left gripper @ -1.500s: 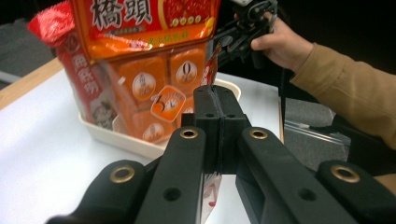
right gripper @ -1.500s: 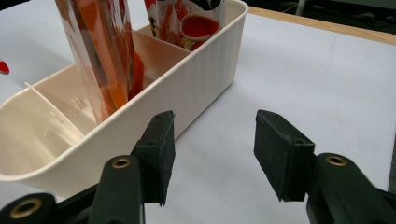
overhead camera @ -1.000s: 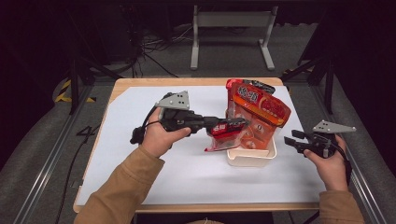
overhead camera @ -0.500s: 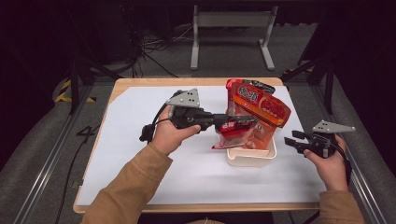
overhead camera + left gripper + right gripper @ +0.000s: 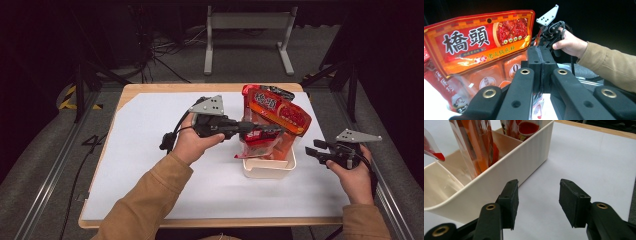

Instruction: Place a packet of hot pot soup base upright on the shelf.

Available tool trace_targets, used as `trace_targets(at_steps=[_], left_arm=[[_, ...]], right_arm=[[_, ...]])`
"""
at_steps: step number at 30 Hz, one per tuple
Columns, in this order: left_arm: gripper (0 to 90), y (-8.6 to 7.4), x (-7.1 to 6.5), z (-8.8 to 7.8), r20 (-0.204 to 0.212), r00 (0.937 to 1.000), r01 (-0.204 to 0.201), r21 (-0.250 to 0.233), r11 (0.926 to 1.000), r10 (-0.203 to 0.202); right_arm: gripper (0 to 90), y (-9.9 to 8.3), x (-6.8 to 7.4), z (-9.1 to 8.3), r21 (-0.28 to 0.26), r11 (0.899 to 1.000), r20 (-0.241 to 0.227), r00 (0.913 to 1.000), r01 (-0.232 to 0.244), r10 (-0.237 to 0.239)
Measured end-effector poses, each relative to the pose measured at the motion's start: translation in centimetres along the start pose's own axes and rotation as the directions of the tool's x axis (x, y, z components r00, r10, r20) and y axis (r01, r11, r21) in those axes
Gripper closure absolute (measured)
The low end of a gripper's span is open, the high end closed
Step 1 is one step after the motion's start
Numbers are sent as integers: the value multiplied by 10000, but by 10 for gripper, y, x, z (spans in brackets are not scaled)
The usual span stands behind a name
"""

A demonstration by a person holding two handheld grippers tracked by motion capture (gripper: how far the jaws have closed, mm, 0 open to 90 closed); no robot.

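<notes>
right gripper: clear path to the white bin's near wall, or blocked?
Probably yes. The right gripper is open and empty, and bare white paper lies between its jaws and the white bin. The pouches stand inside it.

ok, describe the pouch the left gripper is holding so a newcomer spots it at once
Start at the white bin on the right of the white table sheet. Red pouches stand in it; the tall orange-red one leans at the back. The held pouch is the smaller, lower one in front, over the bin, pinched in the shut jaws of the left gripper.
</notes>
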State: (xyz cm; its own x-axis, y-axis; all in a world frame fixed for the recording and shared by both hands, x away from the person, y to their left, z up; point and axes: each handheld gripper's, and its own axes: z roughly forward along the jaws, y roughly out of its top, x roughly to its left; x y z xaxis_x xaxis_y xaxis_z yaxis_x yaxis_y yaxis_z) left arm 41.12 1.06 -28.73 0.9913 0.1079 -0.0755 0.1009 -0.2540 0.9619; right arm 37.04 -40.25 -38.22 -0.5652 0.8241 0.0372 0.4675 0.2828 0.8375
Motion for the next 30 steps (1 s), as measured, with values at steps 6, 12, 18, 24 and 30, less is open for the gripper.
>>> trace_targets(at_steps=[6,12,18,24,30], left_arm=[[900,0,-1,9,202,9998,-88,-38,10000,89],[900,1,-3,18,301,9995,-47,-54,10000,49],[900,0,-4,25,442,9990,-54,-63,10000,57],[900,-1,-6,32,586,9981,-169,-63,9998,172],[900,-5,-7,41,753,9969,-243,-45,9997,246]], right_arm=[[497,0,-1,0,0,10000,-8,10000,-5,5],[492,0,-1,0,-8,10000,3,10000,10,-10],[491,-1,-1,-1,-22,10000,10,10000,-9,9],[490,-1,-2,0,5,10000,-11,10000,-2,2],[489,-1,-1,0,-11,10000,-11,10000,-19,19]])
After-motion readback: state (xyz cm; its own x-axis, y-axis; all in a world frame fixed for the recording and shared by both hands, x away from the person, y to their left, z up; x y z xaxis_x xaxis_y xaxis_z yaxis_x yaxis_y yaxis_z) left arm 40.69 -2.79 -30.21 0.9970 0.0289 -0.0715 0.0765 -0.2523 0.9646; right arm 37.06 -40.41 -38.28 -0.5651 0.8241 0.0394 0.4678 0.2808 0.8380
